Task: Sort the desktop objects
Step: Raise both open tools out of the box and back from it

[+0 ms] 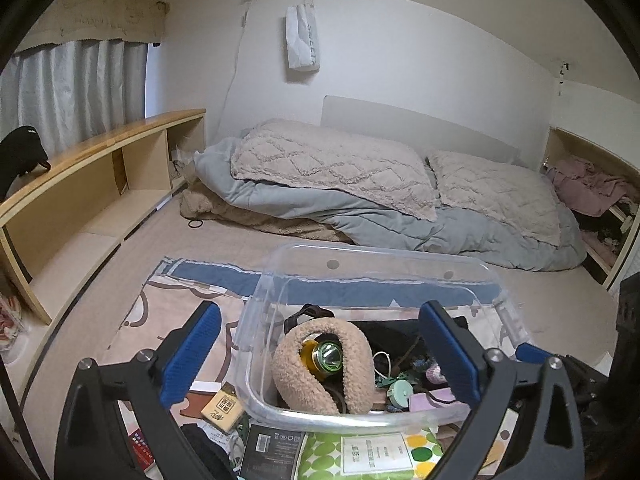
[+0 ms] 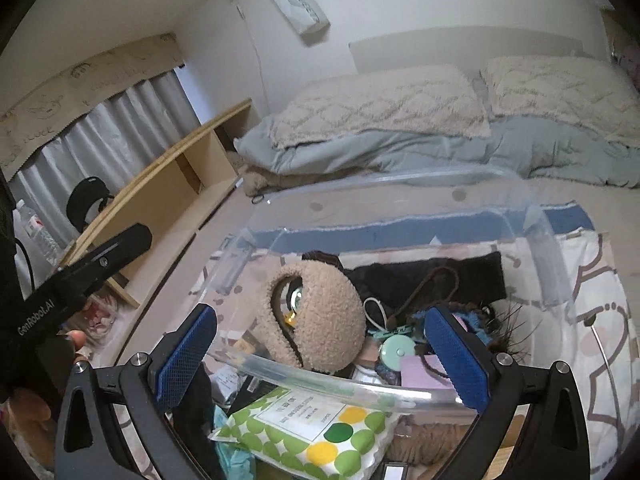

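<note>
A clear plastic bin [image 1: 256,364] [image 2: 540,252] sits on a patterned cloth on the bed. Inside lie beige fuzzy earmuffs [image 1: 352,364] [image 2: 332,312] around a green-capped yellow bottle [image 1: 326,356], a mint round case [image 1: 400,392] [image 2: 394,352], black fabric [image 2: 432,276], cords and a pink box [image 2: 418,372]. My left gripper [image 1: 324,356] is open and empty above the bin's near rim. My right gripper [image 2: 320,352] is open and empty, also over the near rim. A green-and-yellow dotted packet [image 1: 372,454] [image 2: 312,428] lies in front of the bin.
A yellow box [image 1: 222,408], a black box [image 1: 272,452] and a red book [image 1: 140,448] lie left of the packet. Pillows and a grey duvet [image 1: 360,200] are piled behind the bin. A wooden shelf [image 1: 100,184] runs along the left. The left gripper's body [image 2: 80,272] shows at left.
</note>
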The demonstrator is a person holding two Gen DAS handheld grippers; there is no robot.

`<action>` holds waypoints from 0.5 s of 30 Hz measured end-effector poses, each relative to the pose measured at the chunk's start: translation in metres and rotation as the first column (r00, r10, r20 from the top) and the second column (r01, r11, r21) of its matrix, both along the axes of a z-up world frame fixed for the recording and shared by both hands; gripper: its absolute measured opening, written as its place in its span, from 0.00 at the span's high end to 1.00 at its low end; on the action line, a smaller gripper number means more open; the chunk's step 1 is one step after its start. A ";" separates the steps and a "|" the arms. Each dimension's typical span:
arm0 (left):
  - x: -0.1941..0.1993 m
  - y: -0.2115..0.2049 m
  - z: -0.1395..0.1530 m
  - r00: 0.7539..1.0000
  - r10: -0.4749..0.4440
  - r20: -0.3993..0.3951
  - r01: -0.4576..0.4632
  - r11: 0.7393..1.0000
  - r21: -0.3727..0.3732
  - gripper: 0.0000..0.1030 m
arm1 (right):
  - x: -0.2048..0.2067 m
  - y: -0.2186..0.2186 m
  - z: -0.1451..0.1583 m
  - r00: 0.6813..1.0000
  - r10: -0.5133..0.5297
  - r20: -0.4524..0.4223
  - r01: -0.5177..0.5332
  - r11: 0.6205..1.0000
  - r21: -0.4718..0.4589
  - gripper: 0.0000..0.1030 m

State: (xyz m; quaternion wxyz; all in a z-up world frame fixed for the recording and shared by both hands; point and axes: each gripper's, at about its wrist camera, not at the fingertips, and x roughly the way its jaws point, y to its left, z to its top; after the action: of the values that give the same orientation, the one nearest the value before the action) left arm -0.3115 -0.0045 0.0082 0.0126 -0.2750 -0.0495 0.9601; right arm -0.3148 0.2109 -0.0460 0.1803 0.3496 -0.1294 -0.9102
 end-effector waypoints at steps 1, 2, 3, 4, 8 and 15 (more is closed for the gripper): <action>0.004 0.000 0.002 1.000 -0.001 -0.004 0.001 1.000 -0.001 0.03 | 0.004 0.001 0.004 1.000 -0.002 -0.013 0.001 1.000 -0.004 0.00; 0.008 0.001 0.004 1.000 -0.002 -0.007 0.002 1.000 -0.002 0.03 | 0.007 0.002 0.007 1.000 -0.003 -0.024 0.003 1.000 -0.007 0.00; 0.011 0.000 0.006 1.000 -0.002 -0.011 0.002 1.000 -0.002 0.03 | 0.011 0.003 0.011 0.999 -0.007 -0.038 0.007 1.000 -0.009 0.00; 0.016 0.000 0.009 1.000 -0.003 -0.016 0.003 1.000 -0.001 0.03 | 0.015 0.004 0.014 0.999 -0.012 -0.053 0.011 1.000 -0.010 0.00; 0.031 -0.002 0.018 1.000 -0.008 -0.030 0.008 1.000 0.007 0.03 | 0.031 0.009 0.028 0.993 -0.032 -0.110 0.030 0.999 -0.023 0.00; 0.060 -0.003 0.033 0.998 -0.012 -0.055 0.012 1.000 -0.003 0.03 | 0.065 0.021 0.053 0.966 -0.101 -0.237 0.098 0.995 -0.025 0.00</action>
State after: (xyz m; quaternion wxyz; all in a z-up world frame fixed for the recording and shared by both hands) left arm -0.2516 -0.0071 0.0415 0.0194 -0.2487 -0.0464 0.9673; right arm -0.2500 0.2322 0.0067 0.1509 0.2298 -0.1299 -0.9526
